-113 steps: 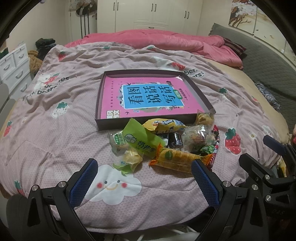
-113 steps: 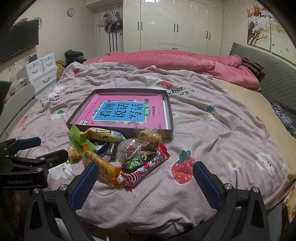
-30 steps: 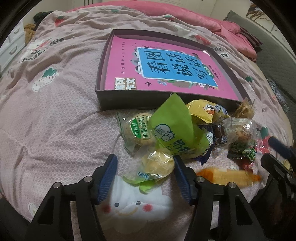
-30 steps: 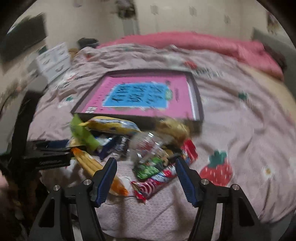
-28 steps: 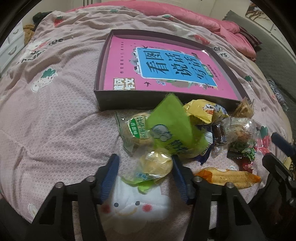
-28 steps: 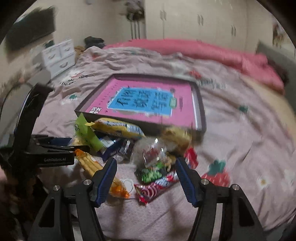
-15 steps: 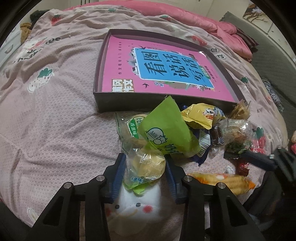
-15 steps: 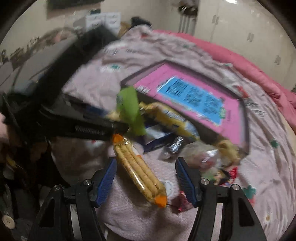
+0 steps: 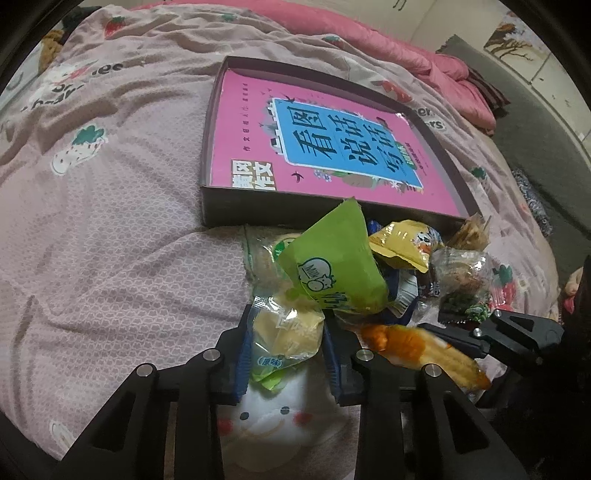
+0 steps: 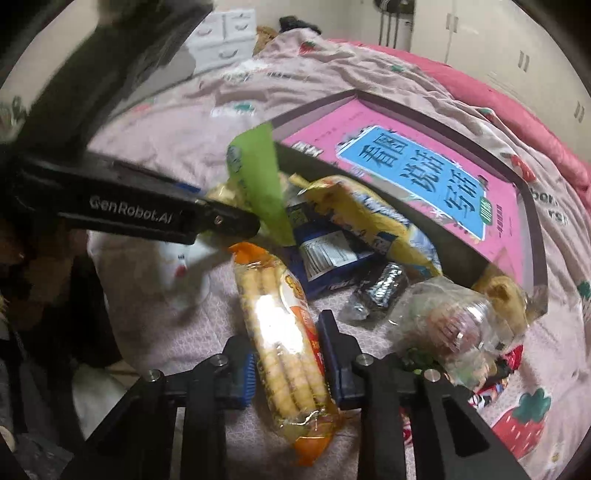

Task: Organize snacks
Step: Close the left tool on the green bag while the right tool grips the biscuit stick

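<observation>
My left gripper (image 9: pixel 287 317) is closing, and its blue pads press both sides of a clear-wrapped yellow pastry (image 9: pixel 286 336) on the bedspread. In the right wrist view my right gripper (image 10: pixel 288 334) is closing too, pads against an orange biscuit-stick pack (image 10: pixel 275 306) that lies lengthwise between them. The snack pile behind holds a green packet (image 9: pixel 332 269), a yellow packet (image 10: pixel 354 206), a blue packet (image 10: pixel 325 258) and clear-wrapped sweets (image 10: pixel 443 325). Beyond it stands a dark shallow box (image 9: pixel 236 210) with a pink book (image 9: pixel 332 147) in it.
Everything rests on a soft pink bedspread (image 9: pixel 110 221) with strawberry prints. A rumpled pink quilt (image 9: pixel 406 48) lies at the back, with a grey headboard (image 9: pixel 535 110) to the right. White drawers (image 10: pixel 229 33) stand beyond the bed's left side.
The left jaws have narrowed onto the pastry. My right gripper swung left and down from the red and green packs to the orange biscuit pack, and its jaws closed in on it.
</observation>
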The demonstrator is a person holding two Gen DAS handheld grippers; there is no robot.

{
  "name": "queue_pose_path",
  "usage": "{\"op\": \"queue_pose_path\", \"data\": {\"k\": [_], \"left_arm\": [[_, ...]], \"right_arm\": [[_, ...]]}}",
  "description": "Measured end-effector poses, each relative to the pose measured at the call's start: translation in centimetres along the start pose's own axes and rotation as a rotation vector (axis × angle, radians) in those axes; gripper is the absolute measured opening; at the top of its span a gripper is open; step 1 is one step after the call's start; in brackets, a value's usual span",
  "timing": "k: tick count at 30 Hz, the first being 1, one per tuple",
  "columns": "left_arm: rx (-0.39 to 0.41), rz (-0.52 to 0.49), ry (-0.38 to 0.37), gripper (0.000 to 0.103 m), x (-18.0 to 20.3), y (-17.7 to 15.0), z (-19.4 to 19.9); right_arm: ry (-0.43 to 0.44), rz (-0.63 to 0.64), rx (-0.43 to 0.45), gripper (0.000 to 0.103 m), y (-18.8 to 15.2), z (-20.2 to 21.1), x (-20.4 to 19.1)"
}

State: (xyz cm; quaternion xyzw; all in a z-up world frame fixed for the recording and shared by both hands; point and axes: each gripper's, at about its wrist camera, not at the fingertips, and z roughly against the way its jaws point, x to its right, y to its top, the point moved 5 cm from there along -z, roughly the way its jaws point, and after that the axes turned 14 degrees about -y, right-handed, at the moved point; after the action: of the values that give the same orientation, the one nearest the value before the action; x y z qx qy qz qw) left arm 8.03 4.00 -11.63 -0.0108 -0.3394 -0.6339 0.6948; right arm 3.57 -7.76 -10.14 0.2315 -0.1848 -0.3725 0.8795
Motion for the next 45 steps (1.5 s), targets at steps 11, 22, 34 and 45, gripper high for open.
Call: {"op": "queue_pose_path", "data": {"k": [11, 22, 34, 45], "left_arm": [[0.051, 0.027, 0.013, 0.034, -0.2, 0.0, 2.8], [0.154, -0.039, 0.031, 0.034, 1.4, 1.2, 5.5], [0.235, -0.084, 0.037, 0.034, 3.0, 3.4, 6.3], [0.258, -0.086, 0.063, 0.034, 3.0, 6.1, 5.3]], "right_arm": [[0.051, -0.152, 0.075, 0.023, 0.7, 2.5, 2.5], [0.035, -0.285, 0.171, 0.024, 2.1, 5.0, 5.7], [-0.004, -0.392, 0.254, 0.024, 4.6, 6.1, 9.5], [-0.03, -0.463, 0.307, 0.024, 6.8, 5.7, 11.8]]}}
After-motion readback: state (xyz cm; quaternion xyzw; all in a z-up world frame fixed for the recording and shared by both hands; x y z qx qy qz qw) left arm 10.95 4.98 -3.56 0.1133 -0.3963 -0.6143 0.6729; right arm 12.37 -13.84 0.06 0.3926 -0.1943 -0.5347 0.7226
